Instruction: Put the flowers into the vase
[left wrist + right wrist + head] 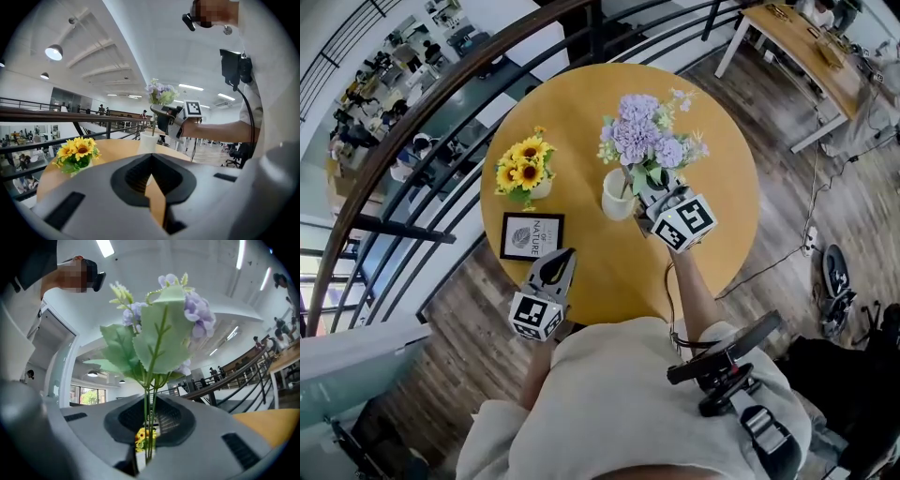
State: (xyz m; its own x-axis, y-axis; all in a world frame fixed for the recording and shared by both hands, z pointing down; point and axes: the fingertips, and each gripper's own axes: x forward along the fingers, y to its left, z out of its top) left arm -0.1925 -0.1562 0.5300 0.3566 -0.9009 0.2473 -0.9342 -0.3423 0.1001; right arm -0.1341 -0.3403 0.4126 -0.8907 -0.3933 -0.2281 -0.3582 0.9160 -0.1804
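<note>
A bunch of purple flowers (645, 139) with green leaves stands upright over the white vase (618, 195) near the middle of the round table. My right gripper (654, 199) is shut on its stems, just right of the vase. In the left gripper view the stem runs down from the right gripper (161, 111) to the mouth of the vase (147, 142); how deep it reaches is hidden. In the right gripper view the thin stems pass between the shut jaws of the right gripper (149, 427), under the leaves and purple flowers (159, 338). My left gripper (557, 265) hangs shut and empty at the table's near edge.
A small pot of yellow sunflowers (525, 173) stands left of the vase, and a dark framed sign (532, 235) lies in front of it. The wooden table (712, 169) is round, with a curved railing (422, 122) and a drop behind it. A desk (806, 56) stands at the far right.
</note>
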